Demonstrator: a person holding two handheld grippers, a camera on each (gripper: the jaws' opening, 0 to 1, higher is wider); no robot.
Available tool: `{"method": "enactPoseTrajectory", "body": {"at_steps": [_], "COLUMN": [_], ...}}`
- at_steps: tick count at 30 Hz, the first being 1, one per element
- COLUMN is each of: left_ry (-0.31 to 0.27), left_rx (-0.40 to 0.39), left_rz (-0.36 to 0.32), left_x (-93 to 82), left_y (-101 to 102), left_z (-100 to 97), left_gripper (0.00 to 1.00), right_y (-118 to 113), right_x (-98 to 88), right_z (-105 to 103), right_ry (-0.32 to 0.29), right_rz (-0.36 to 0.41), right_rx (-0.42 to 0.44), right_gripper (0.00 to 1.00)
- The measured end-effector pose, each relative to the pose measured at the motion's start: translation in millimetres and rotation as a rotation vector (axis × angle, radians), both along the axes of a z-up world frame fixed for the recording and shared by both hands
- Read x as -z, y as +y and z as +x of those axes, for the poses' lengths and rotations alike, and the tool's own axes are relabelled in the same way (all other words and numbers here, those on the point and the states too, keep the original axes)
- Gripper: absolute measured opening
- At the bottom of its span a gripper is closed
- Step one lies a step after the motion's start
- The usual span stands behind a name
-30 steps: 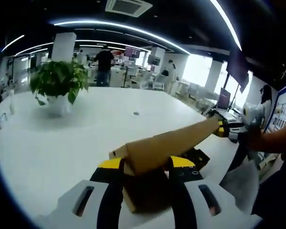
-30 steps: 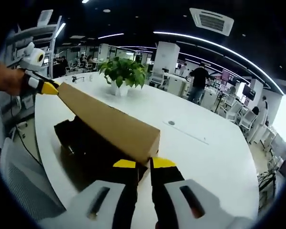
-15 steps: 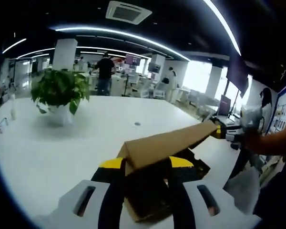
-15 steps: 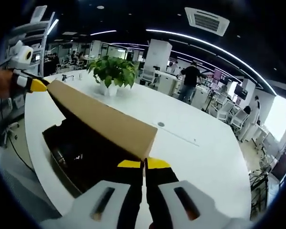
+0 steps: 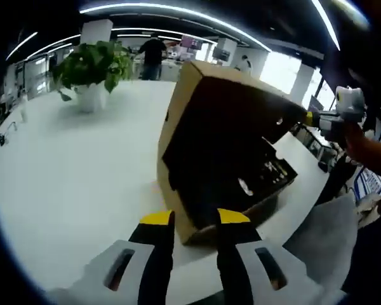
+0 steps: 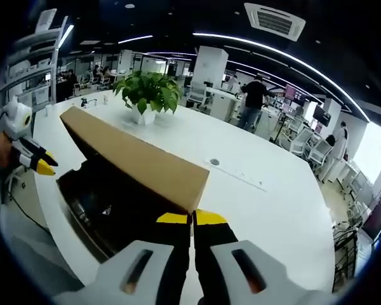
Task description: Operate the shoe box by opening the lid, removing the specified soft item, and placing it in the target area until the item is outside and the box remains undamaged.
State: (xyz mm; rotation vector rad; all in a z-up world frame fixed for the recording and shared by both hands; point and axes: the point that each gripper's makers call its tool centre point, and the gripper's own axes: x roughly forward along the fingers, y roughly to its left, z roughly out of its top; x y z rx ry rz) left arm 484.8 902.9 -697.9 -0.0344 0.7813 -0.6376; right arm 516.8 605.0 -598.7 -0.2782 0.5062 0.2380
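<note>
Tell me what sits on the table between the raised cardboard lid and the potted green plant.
Nothing: in the right gripper view, bare white table separates the brown cardboard shoe-box lid from the potted green plant.

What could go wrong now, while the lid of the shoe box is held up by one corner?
The right gripper is shut on one corner of the cardboard lid, while the left gripper is apart from it with jaws open. One corner carries the load, so it may bend or tear. The shoe box sits near the white table's edge; a pull could drag it off.
</note>
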Motion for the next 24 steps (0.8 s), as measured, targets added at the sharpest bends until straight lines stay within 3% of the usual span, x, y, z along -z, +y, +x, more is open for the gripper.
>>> {"method": "enactPoseTrajectory", "body": {"at_steps": [2,4,6,9,17,24], "left_ry": [0.000,0.016,0.035,0.036,0.061,0.062], "left_rx": [-0.008,0.005,0.011,0.031,0.038,0.033], "left_rz": [0.001,0.067,0.075,0.054,0.082,0.086], "left_x": [4.2,14.7,21.0,18.7,17.5,18.7], "left_y": [-2,2,1,-7,-6,-6], "left_z": [4.9,5.5,5.8,4.6,2.0,1.9], "left_gripper": [0.16,0.14,0.14,0.07,0.05,0.04], "right_y": [0,0,0,-1,-3,-6], "right_x": [0.6,-0.1,-0.5,-0.1,-1.2,-8.5], "right_z": [1,1,1,2,6,23], "right_ry": [0.005,0.009,0.011,0.016,0.015,0.004], "right_rz": [-0.004,-0.004,-0.004,-0.004,0.005,0.005], "right_rx": [-0.002,-0.002,0.001,0.003,0.011,0.003], "right_gripper": [0.00,0.00,0.00,0.00,0.00,0.00]}}
